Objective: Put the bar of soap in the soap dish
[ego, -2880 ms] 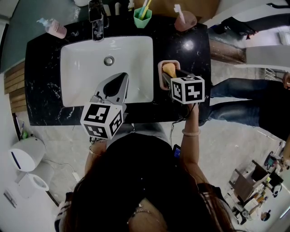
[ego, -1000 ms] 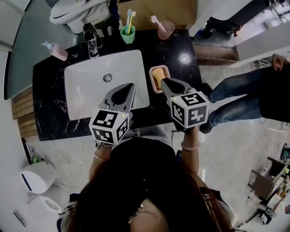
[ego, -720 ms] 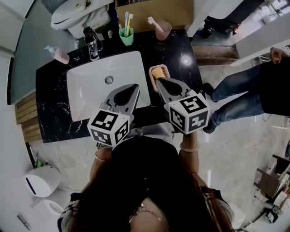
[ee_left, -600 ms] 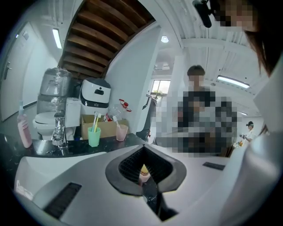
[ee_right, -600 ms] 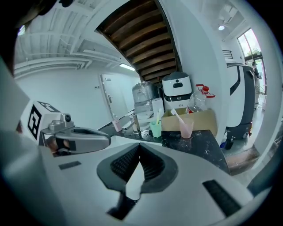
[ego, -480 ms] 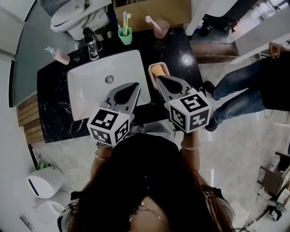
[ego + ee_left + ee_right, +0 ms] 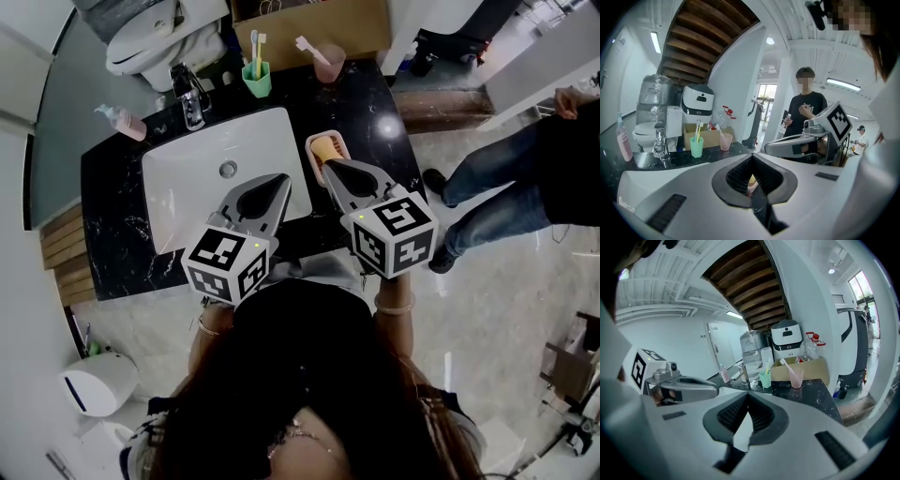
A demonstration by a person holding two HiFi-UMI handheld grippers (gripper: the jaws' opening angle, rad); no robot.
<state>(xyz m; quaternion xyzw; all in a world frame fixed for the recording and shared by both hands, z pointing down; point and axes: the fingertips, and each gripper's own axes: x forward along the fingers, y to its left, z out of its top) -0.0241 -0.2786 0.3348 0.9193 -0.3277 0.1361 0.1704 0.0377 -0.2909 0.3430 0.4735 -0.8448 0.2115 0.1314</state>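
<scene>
Hovering over the near edge of the black table (image 7: 112, 216), the left hand-held gripper (image 7: 279, 183) has its jaws together at the tips with nothing clamped between them. Its nose lies over the near right part of the white sink (image 7: 187, 178). The right hand-held gripper (image 7: 327, 166) is also closed and empty, its ribbed pads meeting at the tip.

The orange bar of soap (image 7: 325, 148) lies in the pink soap dish (image 7: 310, 143), which stands on the table just right of the sink. From the head view the right hand-held gripper's tip covers the near end of the dish, and I cannot tell whether it touches it.

Through the hollow behind the left jaws only a sliver of yellow and pink shows, too small to read clearly. The same hollow on the right shows just a pale surface. The person's head and the two marker cubes hide the near edge of the table. A toilet (image 7: 155, 33) at the far left and a bystander (image 7: 525, 178) at the right are cut off by the frame.
</scene>
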